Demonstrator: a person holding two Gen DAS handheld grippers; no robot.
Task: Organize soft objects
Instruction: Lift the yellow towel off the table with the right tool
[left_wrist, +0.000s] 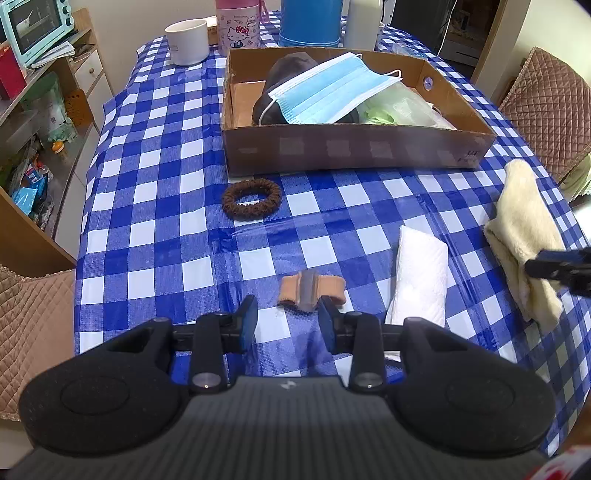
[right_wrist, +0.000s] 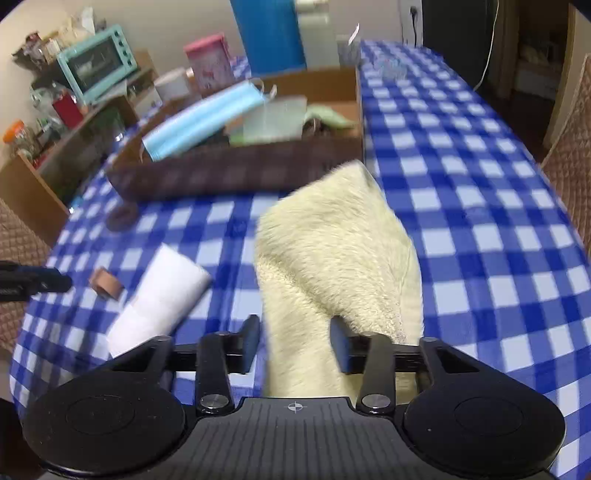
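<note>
A cardboard box (left_wrist: 354, 151) stands on the checked table and holds a blue face mask (left_wrist: 328, 94), a dark cloth and a clear bag; the box also shows in the right wrist view (right_wrist: 236, 173). My left gripper (left_wrist: 288, 325) is open, just short of a tan elastic band (left_wrist: 312, 291). A brown scrunchie (left_wrist: 252, 199) lies nearer the box. A white folded tissue pack (left_wrist: 419, 280) lies to the right. My right gripper (right_wrist: 295, 339) is open with a cream fluffy towel (right_wrist: 340, 254) between its fingers; the towel also shows in the left wrist view (left_wrist: 524, 236).
A white mug (left_wrist: 187, 41), a pink Hello Kitty bottle (left_wrist: 238, 26) and a blue flask (left_wrist: 312, 22) stand behind the box. Quilted chairs (left_wrist: 543, 107) flank the table. A shelf with a teal oven (left_wrist: 31, 29) is at the left.
</note>
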